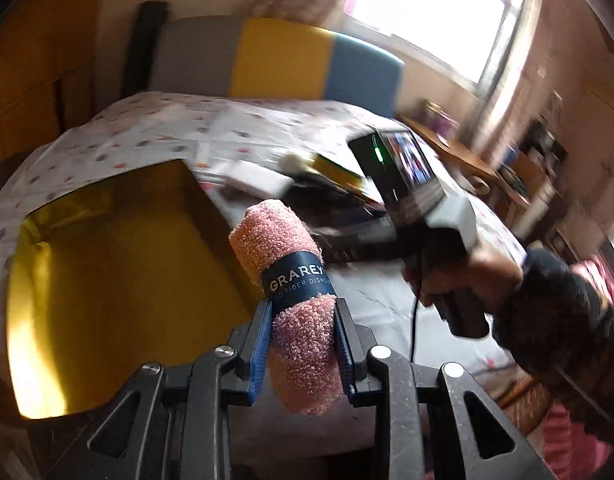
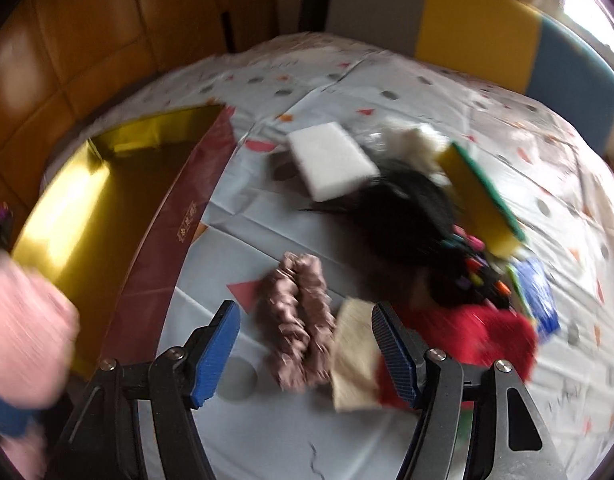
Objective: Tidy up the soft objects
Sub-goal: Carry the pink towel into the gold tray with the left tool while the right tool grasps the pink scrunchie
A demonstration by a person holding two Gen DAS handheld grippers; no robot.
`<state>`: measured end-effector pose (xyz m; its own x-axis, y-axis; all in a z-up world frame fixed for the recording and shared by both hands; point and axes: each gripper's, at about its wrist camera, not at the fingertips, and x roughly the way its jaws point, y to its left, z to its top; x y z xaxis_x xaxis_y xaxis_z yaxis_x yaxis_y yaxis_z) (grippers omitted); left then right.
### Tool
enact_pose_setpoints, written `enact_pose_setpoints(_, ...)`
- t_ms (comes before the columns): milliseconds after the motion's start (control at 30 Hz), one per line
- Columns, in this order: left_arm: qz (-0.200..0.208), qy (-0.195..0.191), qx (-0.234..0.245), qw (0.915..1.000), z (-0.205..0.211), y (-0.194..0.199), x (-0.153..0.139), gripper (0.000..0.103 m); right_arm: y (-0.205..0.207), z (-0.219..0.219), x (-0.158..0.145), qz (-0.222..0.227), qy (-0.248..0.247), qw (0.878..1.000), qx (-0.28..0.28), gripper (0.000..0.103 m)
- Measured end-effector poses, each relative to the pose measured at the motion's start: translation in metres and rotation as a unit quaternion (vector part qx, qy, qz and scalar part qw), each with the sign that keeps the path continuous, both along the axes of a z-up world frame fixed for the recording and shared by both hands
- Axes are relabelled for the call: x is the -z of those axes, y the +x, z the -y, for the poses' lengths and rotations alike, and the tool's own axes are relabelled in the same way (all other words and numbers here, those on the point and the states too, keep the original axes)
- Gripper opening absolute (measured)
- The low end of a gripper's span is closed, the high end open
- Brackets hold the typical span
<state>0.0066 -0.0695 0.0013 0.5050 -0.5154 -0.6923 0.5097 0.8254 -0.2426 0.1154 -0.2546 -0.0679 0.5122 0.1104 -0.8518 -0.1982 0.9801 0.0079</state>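
Note:
My left gripper (image 1: 301, 344) is shut on a rolled pink dishcloth (image 1: 291, 304) with a dark blue paper band, held in the air beside the open gold-lined box (image 1: 119, 272). That cloth shows as a pink blur (image 2: 23, 332) at the left edge of the right wrist view. My right gripper (image 2: 307, 344) stands open above a mauve scrunchie (image 2: 299, 316) and a cream cloth (image 2: 353, 356), with nothing gripped. Further back lie a red fluffy item (image 2: 479, 336), a black fuzzy item (image 2: 403, 212), a white sponge (image 2: 331, 160) and a yellow-green sponge (image 2: 483, 196).
The box has a maroon outer wall (image 2: 175, 240) and sits at the left of the patterned tablecloth (image 2: 267, 216). A person's hand (image 1: 467, 276) holds the right gripper's body. Coloured pens (image 2: 483, 264) and a blue packet (image 2: 539, 296) lie at the right. A chair back (image 1: 283, 60) stands behind the table.

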Motion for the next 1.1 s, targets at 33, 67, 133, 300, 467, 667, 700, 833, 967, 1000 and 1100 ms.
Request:
enact_pose_setpoints(33,-0.002,0.003,-0.024,0.9997,-0.010,0.009,0.001,0.029,0.004,-0.004,0.005,-0.007,-0.011,1.000,-0.003,0.069)
enact_pose_setpoints(67,-0.007,0.006,-0.039,0.9992,-0.017,0.016,0.002,0.029,0.010,-0.009,0.012,-0.021,-0.022,1.000,-0.008,0.069)
enact_pose_setpoints(133,-0.022,0.004,-0.065,0.9976,-0.034,0.035,0.006,0.029,0.016,-0.016,0.025,-0.041,-0.041,0.998,-0.013,0.058)
enact_pose_setpoints(300,-0.041,0.015,-0.105,0.9935,-0.056,0.089,0.018,0.029,0.010,-0.024,0.024,-0.044,-0.029,0.998,-0.024,0.031)
enact_pose_setpoints(467,-0.054,0.007,-0.119,0.9914,-0.044,0.137,0.026,0.030,0.014,-0.017,0.024,-0.059,-0.012,0.998,-0.014,0.031)
enact_pose_setpoints(667,-0.070,0.010,-0.116,0.9907,-0.022,0.175,0.034,0.031,0.016,-0.025,0.026,-0.057,-0.027,0.998,-0.014,0.031)
enact_pose_setpoints(700,-0.070,0.010,-0.114,0.9910,-0.019,0.180,0.035,0.031,0.016,-0.025,0.026,-0.056,-0.027,0.998,-0.014,0.031)
enact_pose_setpoints(833,-0.080,0.009,-0.118,0.9897,-0.012,0.195,0.042,0.041,0.016,-0.025,0.027,-0.049,-0.030,0.998,-0.015,0.031)
enact_pose_setpoints(967,-0.092,0.008,-0.131,0.9870,-0.017,0.184,0.041,0.045,0.014,-0.025,0.026,-0.044,-0.031,0.998,-0.014,0.031)
enact_pose_setpoints(1000,-0.091,0.013,-0.137,0.9863,-0.021,0.179,0.039,0.045,0.013,-0.026,0.026,-0.043,-0.030,0.999,-0.013,0.031)
enact_pose_setpoints(1100,-0.077,0.028,-0.159,0.9839,-0.035,0.155,0.033,0.045,0.010,-0.025,0.026,-0.038,-0.025,0.999,-0.012,0.031)
